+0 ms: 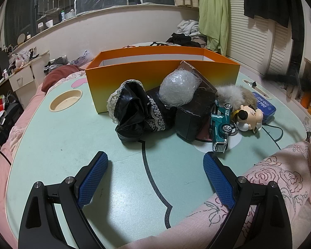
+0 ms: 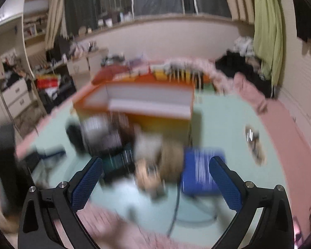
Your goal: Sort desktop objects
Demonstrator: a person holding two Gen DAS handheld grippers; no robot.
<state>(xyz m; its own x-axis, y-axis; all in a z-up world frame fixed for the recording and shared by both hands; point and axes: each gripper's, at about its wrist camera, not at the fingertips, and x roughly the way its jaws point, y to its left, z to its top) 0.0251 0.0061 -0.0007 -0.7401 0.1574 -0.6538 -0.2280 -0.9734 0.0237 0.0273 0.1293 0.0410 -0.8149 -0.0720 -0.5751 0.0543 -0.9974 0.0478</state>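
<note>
An orange box (image 1: 134, 76) with a white inside stands at the back of the pale green table (image 1: 72, 145). In front of it lie a black lace-trimmed cloth (image 1: 134, 112), a clear plastic-wrapped ball (image 1: 178, 89) on a dark box (image 1: 194, 114), a teal toy truck (image 1: 220, 124), a cartoon mouse figure (image 1: 249, 117), a fur ball (image 1: 236, 95) and a blue tin (image 1: 263, 105). My left gripper (image 1: 155, 161) hovers open and empty over the near table. In the blurred right wrist view my right gripper (image 2: 155, 166) is open and empty above the blue tin (image 2: 199, 172) and orange box (image 2: 147, 103).
A round cup recess (image 1: 65, 99) is set in the table's left side and a slot (image 1: 250, 83) at its right. A pink rose-print sleeve (image 1: 275, 174) crosses the lower right. Bedding, drawers and clutter surround the table.
</note>
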